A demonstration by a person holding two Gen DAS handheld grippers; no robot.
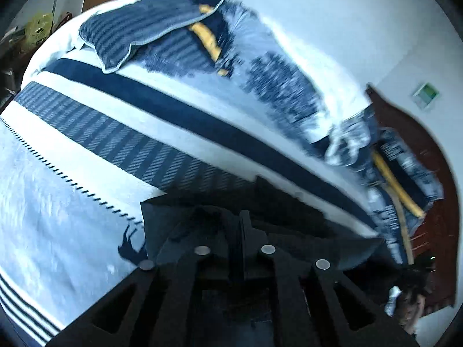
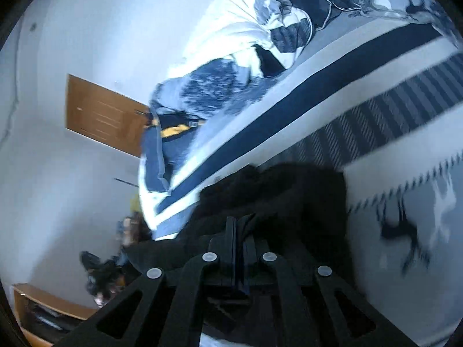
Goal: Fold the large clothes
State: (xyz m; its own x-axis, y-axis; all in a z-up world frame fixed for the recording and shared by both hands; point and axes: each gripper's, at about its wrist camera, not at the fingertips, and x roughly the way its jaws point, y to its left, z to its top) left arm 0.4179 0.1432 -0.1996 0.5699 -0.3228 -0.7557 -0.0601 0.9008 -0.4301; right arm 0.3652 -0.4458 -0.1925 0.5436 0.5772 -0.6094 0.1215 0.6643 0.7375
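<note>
Over a bed [image 1: 72, 173] with a blue-and-white striped cover, 2 claws each pinch a dark garment [image 2: 275, 190] draped across the mattress. Motion blur smears both views. Left claw [image 1: 241, 225] is clenched on dark cloth; right claw [image 2: 235, 231] likewise, its fingers nearly buried in folds. Most of the garment's shape is hidden, and rumpled bedding [image 1: 179, 31] behind is indistinct.

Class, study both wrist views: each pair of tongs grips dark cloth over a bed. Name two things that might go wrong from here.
1. Both the left tongs and right tongs pinch only a thin edge of the dark garment; it might slip free.
2. The pillow and the crumpled quilt lie nearby; the garment could snag them.
</note>
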